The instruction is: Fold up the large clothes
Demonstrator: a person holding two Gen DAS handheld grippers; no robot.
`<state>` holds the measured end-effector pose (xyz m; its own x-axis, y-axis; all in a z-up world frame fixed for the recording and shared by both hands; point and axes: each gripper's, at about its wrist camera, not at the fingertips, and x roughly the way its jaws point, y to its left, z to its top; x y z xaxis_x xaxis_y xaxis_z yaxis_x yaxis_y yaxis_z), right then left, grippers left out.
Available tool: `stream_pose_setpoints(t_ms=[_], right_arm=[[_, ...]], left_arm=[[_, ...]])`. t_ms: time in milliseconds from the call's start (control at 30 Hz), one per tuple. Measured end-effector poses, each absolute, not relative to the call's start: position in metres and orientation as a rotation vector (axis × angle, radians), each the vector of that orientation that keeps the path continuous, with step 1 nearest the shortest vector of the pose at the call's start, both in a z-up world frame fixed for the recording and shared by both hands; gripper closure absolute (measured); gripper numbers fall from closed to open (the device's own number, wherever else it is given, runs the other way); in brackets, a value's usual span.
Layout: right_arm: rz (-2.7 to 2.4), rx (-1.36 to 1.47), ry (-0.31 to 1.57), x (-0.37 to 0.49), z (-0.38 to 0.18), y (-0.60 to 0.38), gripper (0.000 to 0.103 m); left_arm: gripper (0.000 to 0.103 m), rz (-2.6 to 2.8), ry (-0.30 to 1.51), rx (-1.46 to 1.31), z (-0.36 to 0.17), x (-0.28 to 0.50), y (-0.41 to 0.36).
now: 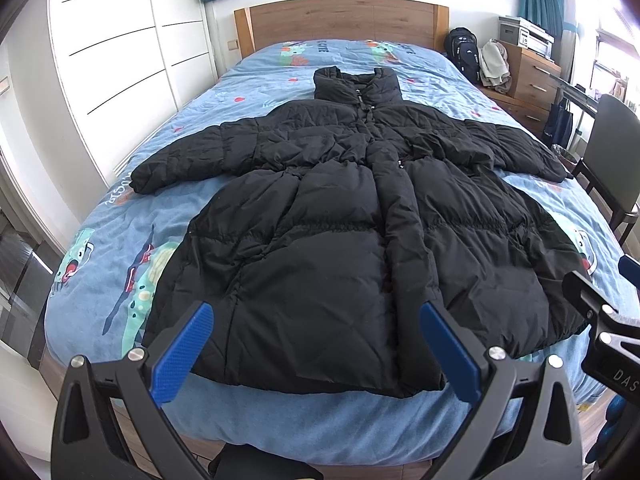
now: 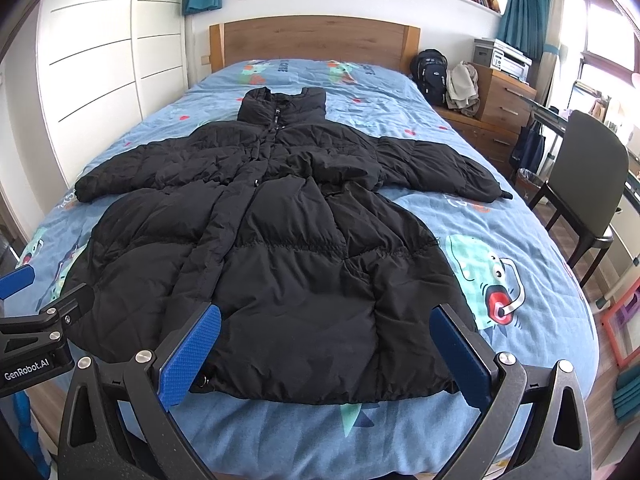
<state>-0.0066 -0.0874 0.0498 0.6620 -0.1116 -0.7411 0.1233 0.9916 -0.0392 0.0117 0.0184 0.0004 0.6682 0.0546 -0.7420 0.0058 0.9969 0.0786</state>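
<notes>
The coat's [image 1: 320, 216] hem is partly hidden by both claws. The left claw [image 1: 316, 344] and right claw [image 2: 324, 344] are held released above the bed's [image 1: 120, 216] foot.

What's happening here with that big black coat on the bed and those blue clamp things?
A person is holding a two-finger gripper in each hand and is set to fold the black puffer coat. It lies spread flat, front up, on the bed, sleeves out to both sides and collar toward the wooden headboard. The left gripper and the right gripper both hover open near the coat's hem at the foot of the bed. Neither grips anything, so no fold has been made yet.
</notes>
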Motion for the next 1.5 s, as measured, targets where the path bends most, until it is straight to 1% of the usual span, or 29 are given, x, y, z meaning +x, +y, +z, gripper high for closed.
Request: stream_pose_setpoints(t_ms=[1500], right_arm=[[-0.148,-0.010,0.884,0.005,0.033,-0.084,0.001]], left_arm=[[0.000,-0.051,0.927,-0.012,-0.029,0.024,0.025]])
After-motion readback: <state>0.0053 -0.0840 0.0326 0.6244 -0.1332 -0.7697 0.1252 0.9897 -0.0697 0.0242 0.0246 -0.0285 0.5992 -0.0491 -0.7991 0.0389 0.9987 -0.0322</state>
